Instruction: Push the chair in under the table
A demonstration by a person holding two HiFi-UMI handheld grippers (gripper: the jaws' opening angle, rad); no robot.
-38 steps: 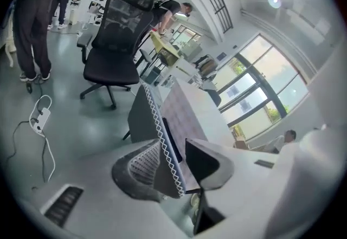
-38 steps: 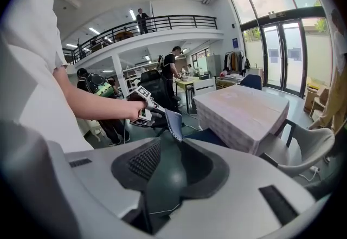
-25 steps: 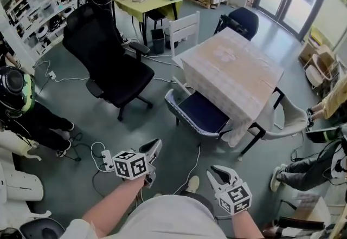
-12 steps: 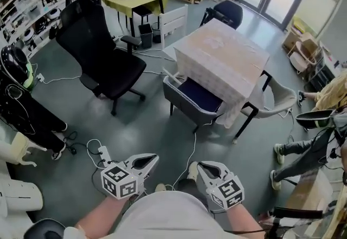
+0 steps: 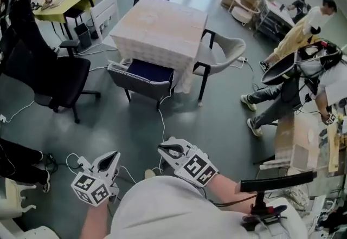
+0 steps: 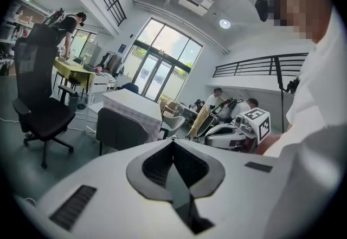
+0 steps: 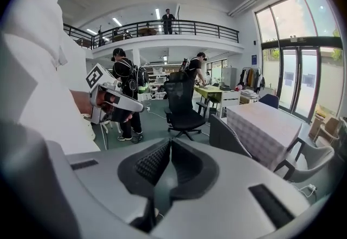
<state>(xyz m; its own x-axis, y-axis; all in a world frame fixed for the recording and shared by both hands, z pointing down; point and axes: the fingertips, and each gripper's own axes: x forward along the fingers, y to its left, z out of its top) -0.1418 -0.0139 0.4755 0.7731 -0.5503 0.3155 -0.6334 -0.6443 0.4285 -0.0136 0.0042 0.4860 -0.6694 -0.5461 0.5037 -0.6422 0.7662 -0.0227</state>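
Grey floor [image 5: 227, 124] spreads through a busy workroom, where the chair [image 5: 142, 78] with its blue seat stands at the near side of the cloth-covered table [image 5: 160, 21], its seat partly under the tabletop and its dark back turned toward the person. A black office chair [image 5: 49, 75] stands to its left and a pale armchair [image 5: 225, 51] at the table's right side. Well apart from the chair, low in the head view, the left gripper [image 5: 113, 155] and right gripper [image 5: 166, 150] are both clenched with nothing between their jaws.
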